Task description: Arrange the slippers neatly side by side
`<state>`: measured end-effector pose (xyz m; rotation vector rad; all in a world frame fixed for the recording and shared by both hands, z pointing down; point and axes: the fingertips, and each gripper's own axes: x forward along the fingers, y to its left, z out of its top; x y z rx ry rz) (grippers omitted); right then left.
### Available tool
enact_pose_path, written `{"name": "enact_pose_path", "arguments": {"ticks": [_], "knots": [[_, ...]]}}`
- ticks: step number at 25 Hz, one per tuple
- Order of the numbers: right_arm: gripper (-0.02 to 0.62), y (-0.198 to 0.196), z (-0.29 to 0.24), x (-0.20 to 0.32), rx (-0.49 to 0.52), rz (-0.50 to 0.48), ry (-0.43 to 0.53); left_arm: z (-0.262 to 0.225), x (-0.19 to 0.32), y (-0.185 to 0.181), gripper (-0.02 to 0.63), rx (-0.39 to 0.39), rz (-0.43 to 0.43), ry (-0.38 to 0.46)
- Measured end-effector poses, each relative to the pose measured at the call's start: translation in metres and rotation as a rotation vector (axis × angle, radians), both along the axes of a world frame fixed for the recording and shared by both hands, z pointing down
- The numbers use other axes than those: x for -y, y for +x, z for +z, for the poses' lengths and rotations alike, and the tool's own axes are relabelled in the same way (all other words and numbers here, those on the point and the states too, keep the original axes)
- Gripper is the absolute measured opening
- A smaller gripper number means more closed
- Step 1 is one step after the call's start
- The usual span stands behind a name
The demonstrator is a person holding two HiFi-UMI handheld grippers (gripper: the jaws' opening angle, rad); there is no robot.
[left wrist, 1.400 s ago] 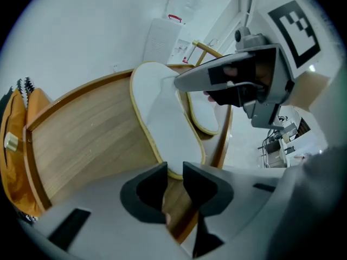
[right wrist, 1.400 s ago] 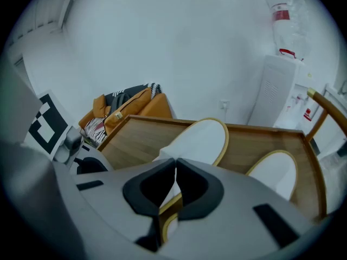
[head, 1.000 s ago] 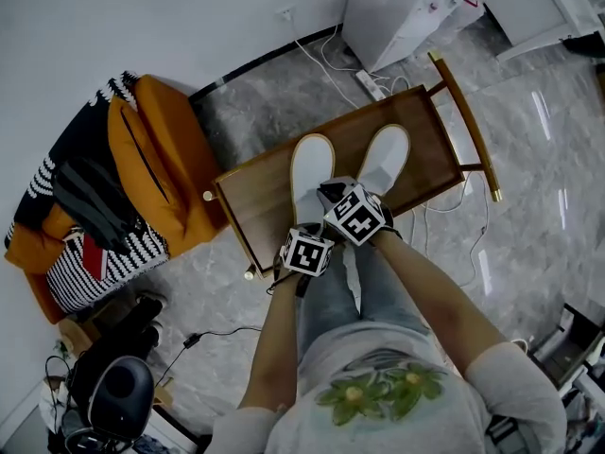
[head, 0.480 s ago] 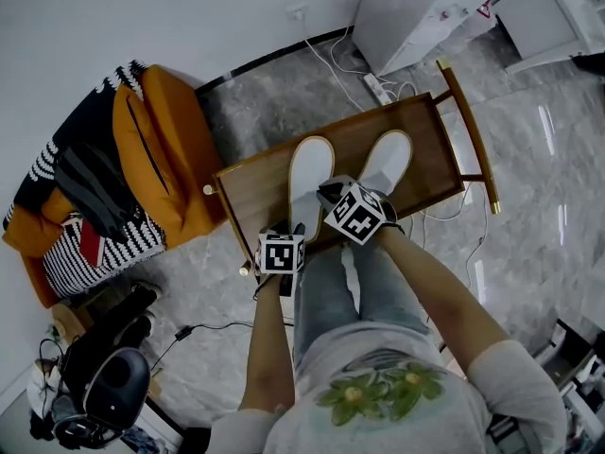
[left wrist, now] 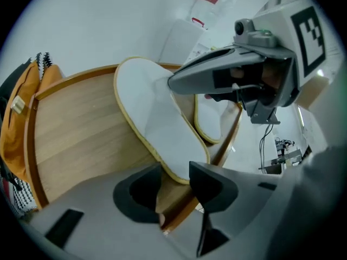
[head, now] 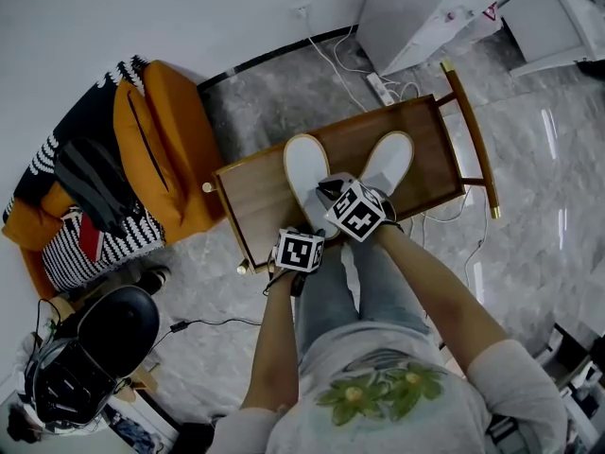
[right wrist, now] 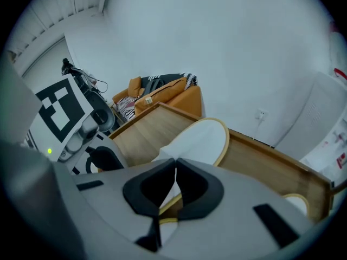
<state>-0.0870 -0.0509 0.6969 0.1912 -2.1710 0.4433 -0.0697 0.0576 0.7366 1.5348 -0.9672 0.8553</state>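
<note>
— State of the right gripper [right wrist: 175, 166]?
— Clenched, pinching the soft upper of the left slipper [head: 304, 164], near the middle of the table [head: 253, 204].
— And the left gripper [left wrist: 176, 172]?
— Released. Has just been opening, with jaws apart on either side of that slipper's heel and not pressing on it. Heel right at the table's near edge.
— Place of the right slipper [head: 390, 154]?
— Toward the right end of the table, toe splayed away, with bare wood between the pair. Not yet side by side.
— Main worry from here?
— Probably a pivot. Held only by floppy fabric, so likely to swing round on any drag toward the right slipper rather than slide straight.
— Trouble at the near edge?
— Could tip the heel over the rim on a backward pull. Hardly any room left there.
— Risk from the left gripper?
— May catch the rim along with the thin sole on closing, or just nudge the heel aside without gripping. Also sits very close to the right gripper, so easy to knock the two together.
— Anything further?
— Could bump the right slipper on too long a push and skew it toward the right edge. Best kept slow and low.
</note>
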Motion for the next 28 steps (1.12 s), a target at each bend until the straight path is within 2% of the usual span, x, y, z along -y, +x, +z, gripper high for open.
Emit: {"name": "enact_pose_path", "arguments": {"ticks": [8,11,15,20,28], "knots": [[0.017,0.012,0.007,0.001,-0.006,0.032,-0.001,0.003,0.001,0.013,0.170,0.016,0.005,0.001],[0.080,0.007,0.005,0.003,-0.011,0.065,-0.022,0.001,0.003,0.003,0.170,0.017,-0.001,-0.002],[0.103,-0.009,-0.006,0.009,-0.011,0.109,-0.040,-0.010,0.012,-0.021,0.170,0.016,-0.005,0.007],[0.114,0.021,-0.025,0.011,0.034,0.165,-0.026,-0.032,0.033,-0.012,0.170,0.053,-0.042,0.131],[0.114,0.049,-0.070,0.020,0.113,0.272,-0.006,-0.097,0.072,-0.019,0.170,0.078,-0.059,0.335]]}}
